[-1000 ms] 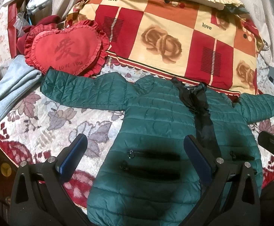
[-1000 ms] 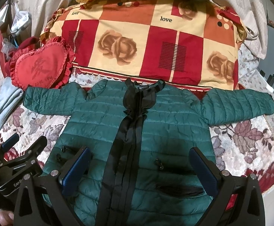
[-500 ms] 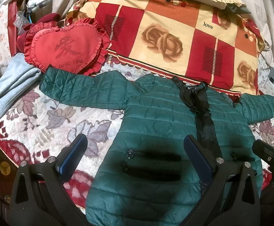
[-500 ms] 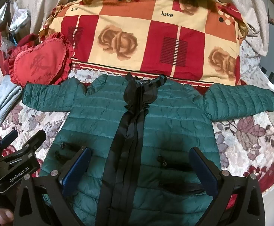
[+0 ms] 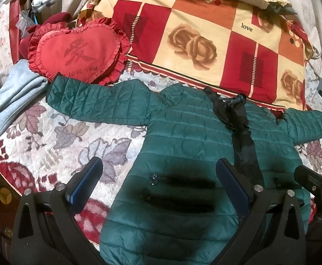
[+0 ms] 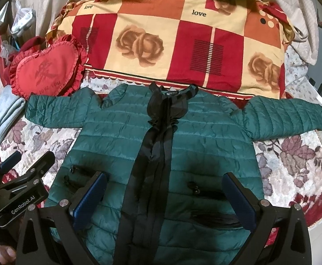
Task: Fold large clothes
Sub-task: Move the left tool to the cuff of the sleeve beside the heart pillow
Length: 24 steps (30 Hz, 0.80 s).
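Note:
A dark green quilted puffer jacket lies flat, front up, on the floral bedspread, both sleeves spread out and a black zipper placket down its middle. My left gripper is open and empty above the jacket's left lower half. My right gripper is open and empty above the lower middle of the jacket. The left gripper also shows in the right wrist view, and the right gripper's tip shows in the left wrist view.
A folded red and cream checked quilt lies just behind the jacket's collar. A red heart cushion sits by the left sleeve. Folded grey cloth lies at the far left. The floral bedspread surrounds the jacket.
Both grippers have drifted slightly back and down over the jacket, so the view has shifted a little. The jacket has not moved and both jaws stay open.

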Available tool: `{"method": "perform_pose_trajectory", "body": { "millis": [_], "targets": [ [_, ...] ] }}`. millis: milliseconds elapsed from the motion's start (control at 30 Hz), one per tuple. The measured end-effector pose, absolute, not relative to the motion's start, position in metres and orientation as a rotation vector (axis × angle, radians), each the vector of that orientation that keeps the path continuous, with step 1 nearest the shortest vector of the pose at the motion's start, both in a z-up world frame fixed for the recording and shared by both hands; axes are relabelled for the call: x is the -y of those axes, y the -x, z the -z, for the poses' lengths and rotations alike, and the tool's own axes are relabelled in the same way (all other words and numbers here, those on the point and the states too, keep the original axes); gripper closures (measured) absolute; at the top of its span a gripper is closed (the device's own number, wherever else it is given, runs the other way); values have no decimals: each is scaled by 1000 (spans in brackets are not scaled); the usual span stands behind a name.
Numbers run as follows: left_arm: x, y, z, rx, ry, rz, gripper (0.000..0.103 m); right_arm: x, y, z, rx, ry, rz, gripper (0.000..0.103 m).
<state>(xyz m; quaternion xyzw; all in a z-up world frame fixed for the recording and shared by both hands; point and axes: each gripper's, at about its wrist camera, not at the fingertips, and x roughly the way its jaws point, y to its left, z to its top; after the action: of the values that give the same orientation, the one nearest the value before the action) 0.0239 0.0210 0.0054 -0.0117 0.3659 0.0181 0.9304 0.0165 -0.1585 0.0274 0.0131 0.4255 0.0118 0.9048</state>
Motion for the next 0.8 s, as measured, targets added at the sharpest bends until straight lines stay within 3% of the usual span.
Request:
{"method": "perform_pose_trajectory", "body": {
  "millis": [800],
  "targets": [
    [-58, -66, 18, -805, 19, -131, 0, 134, -72, 0, -940, -81, -62, 0]
  ]
}}
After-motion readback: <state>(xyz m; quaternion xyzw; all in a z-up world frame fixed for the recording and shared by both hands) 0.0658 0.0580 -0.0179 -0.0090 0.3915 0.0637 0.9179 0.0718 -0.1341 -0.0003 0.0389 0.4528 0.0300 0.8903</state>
